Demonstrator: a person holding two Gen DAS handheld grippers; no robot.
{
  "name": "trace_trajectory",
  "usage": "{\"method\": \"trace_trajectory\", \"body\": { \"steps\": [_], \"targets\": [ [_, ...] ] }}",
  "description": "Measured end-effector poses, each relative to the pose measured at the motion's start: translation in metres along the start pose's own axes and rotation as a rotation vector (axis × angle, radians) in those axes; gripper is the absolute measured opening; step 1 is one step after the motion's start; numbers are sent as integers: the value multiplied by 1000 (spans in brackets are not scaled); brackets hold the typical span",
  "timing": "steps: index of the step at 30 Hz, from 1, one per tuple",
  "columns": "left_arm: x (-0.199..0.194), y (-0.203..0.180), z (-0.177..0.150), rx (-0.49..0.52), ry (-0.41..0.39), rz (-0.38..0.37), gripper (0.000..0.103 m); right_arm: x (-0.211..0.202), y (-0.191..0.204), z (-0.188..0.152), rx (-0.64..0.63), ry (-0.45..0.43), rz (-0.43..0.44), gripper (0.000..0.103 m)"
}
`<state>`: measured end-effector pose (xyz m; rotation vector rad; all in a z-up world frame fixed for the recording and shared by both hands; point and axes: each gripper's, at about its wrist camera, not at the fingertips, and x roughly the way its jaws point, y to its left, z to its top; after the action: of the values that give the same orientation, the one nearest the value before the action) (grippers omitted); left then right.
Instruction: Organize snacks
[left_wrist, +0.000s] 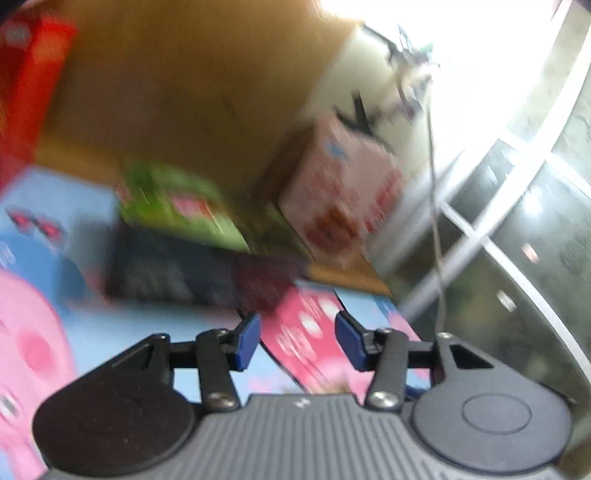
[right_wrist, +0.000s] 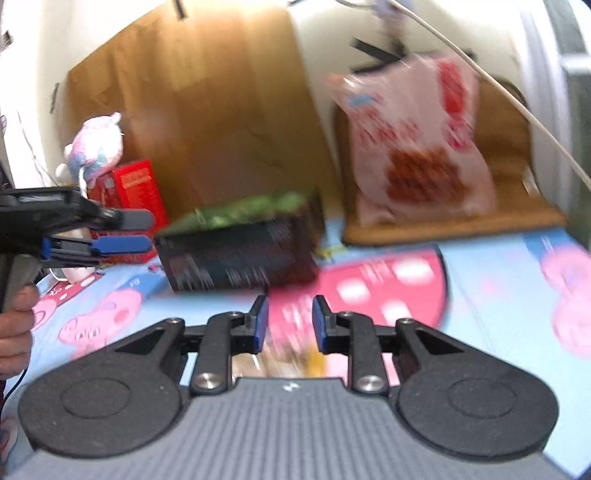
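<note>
Left gripper (right_wrist: 122, 243) at the mat's (right_wrist: 498, 295) left edge, jaws apart, empty. Dark snack box (right_wrist: 240, 254) mid-mat, green box (right_wrist: 255, 208) just behind. Right gripper (right_wrist: 289, 321) partly open over a pink packet (right_wrist: 369, 288), gripping nothing. Pale snack bag (right_wrist: 417, 147) upright in the wooden tray (right_wrist: 517, 218), far right corner.

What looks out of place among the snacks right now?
The pink snack packet lies flat on the blue cartoon mat, apart from the rest. The dark box and green box sit stacked, and the pink-and-white bag stands in the wooden tray. Blur hides any damage.
</note>
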<state>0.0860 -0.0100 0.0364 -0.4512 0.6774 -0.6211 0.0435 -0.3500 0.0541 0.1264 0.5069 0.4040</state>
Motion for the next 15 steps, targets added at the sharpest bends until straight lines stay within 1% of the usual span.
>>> {"method": "trace_trajectory", "body": {
  "steps": [1, 2, 4, 6, 7, 8, 9, 10, 11, 12, 13, 15],
  "targets": [
    [7, -1, -7, -9, 35, -17, 53, -1, -1, -5, 8, 20, 7, 38],
    [15, -3, -14, -17, 69, -29, 54, 0, 0, -9, 9, 38, 19, 41],
    [35, -4, -26, -45, 138, -30, 62, -1, 3, -16, -8, 57, 35, 53],
    [47, -4, -36, -84, 188, -49, 67, 2, 12, -17, -63, 71, 33, 55],
    [54, -5, -41, -100, 208, -62, 68, 2, 15, -18, -91, 81, 33, 62],
    [57, -4, -45, -105, 217, -62, 68, 5, 18, -19, -121, 91, 32, 66],
    [59, -6, -48, -98, 208, -62, 63, 11, 23, -20, -154, 113, 30, 68],
    [59, -9, -49, -80, 201, -49, 53, 14, 25, -23, -182, 132, 30, 69],
    [60, -10, -51, -68, 203, -38, 48, 16, 32, -26, -227, 125, 26, 68],
    [57, -10, -54, -64, 201, -23, 39, 17, 37, -28, -260, 128, 16, 66],
    [54, -8, -55, -65, 193, -9, 38, 18, 43, -31, -288, 126, 6, 57],
    [42, 2, -56, -93, 178, -11, 37, 19, 52, -34, -292, 122, 31, 49]
  ]
}}
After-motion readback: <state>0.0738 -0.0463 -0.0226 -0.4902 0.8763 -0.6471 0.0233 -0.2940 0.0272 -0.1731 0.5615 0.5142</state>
